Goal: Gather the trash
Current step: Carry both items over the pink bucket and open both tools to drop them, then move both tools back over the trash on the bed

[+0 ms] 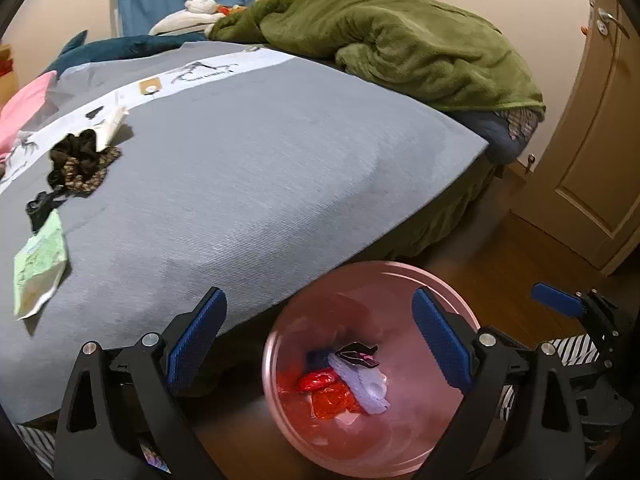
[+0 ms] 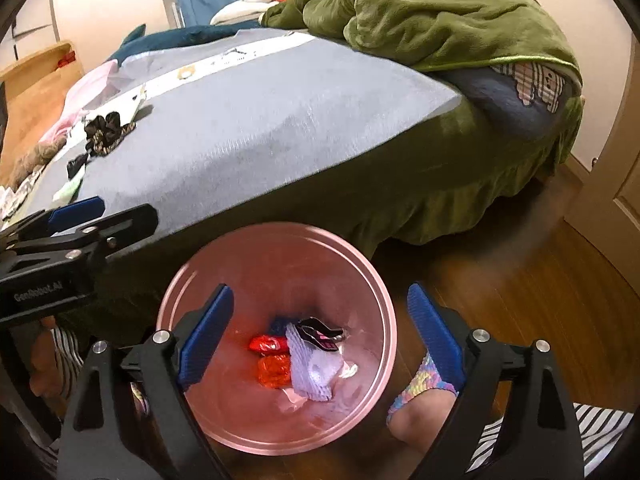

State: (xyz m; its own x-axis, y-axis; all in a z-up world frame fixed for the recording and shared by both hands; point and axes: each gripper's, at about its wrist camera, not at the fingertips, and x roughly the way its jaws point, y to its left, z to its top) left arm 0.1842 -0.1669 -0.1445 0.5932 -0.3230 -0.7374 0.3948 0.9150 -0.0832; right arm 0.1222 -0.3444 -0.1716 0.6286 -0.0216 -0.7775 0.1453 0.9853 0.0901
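A pink trash bin [image 1: 360, 304] stands on the wooden floor against the bed's side. At its bottom lie red wrappers [image 1: 328, 394], a pale foam net [image 1: 370, 388] and a black-and-pink wrapper [image 1: 358, 354]. My left gripper [image 1: 318, 320] hovers over the bin, open, nothing between its blue pads. In the right wrist view my right gripper [image 2: 320, 312] hangs over the same bin [image 2: 280, 264], open and empty above the red wrappers [image 2: 272, 360] and foam net [image 2: 310, 364]. On the bed's left lie a green packet [image 1: 38, 264], a black clip [image 1: 40, 208] and a white wrapper [image 1: 114, 122].
The grey bed cover [image 1: 260, 160] fills the middle, with a green blanket [image 1: 400, 44] heaped at the back. A dark patterned cloth [image 1: 80, 164] lies by the wrapper. A door [image 1: 592, 160] stands right. A foot in a colourful sock [image 2: 420, 380] rests beside the bin.
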